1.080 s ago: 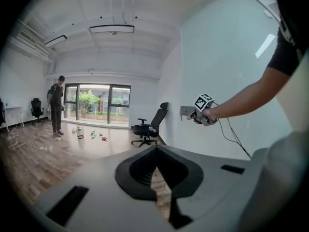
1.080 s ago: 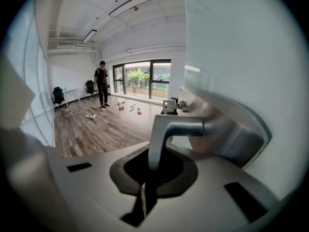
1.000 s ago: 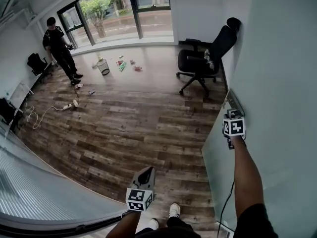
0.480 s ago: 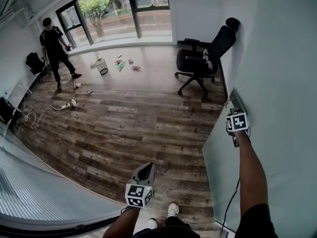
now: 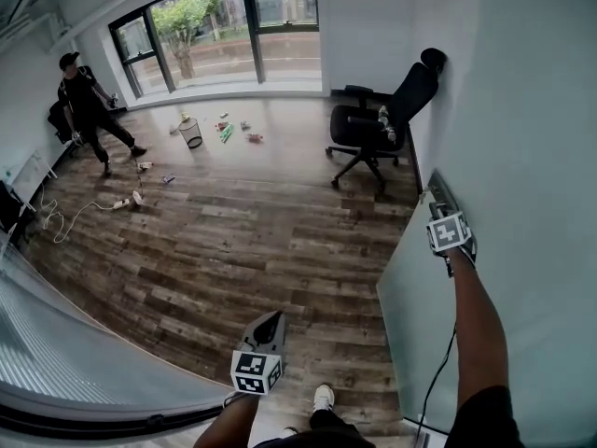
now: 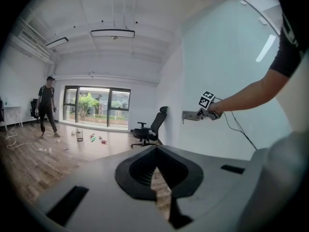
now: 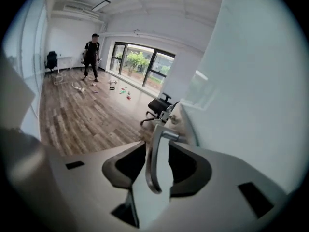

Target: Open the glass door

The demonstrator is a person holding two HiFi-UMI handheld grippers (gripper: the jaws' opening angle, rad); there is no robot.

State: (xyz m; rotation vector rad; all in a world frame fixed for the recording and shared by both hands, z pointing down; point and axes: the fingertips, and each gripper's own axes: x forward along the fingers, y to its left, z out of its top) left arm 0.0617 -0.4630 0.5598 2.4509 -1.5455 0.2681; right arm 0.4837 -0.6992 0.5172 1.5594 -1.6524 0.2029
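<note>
The frosted glass door [image 5: 415, 329] stands ajar at the right, its edge toward me. Its metal lever handle [image 7: 153, 151] hangs between the jaws of my right gripper [image 7: 158, 164]. These jaws have just been opening, and a gap shows on both sides of the lever. In the head view the right gripper [image 5: 438, 205] is held at the handle plate on the door's edge. My left gripper [image 5: 270, 323] hovers low over the wood floor, well left of the door, shut and holding nothing. The left gripper view shows its jaws [image 6: 157, 177] together, and the right gripper [image 6: 199, 114] at the door.
A black office chair [image 5: 373, 119] stands against the wall beyond the door. A person [image 5: 82, 108] walks at the far left near the windows. A wire bin [image 5: 191, 131], scattered litter and a cable [image 5: 79, 215] lie on the floor. A glass partition [image 5: 56, 348] runs along the lower left.
The right gripper has shifted slightly right and back along the door edge. The left gripper has drifted a little lower in the picture. The person has walked left toward the wall.
</note>
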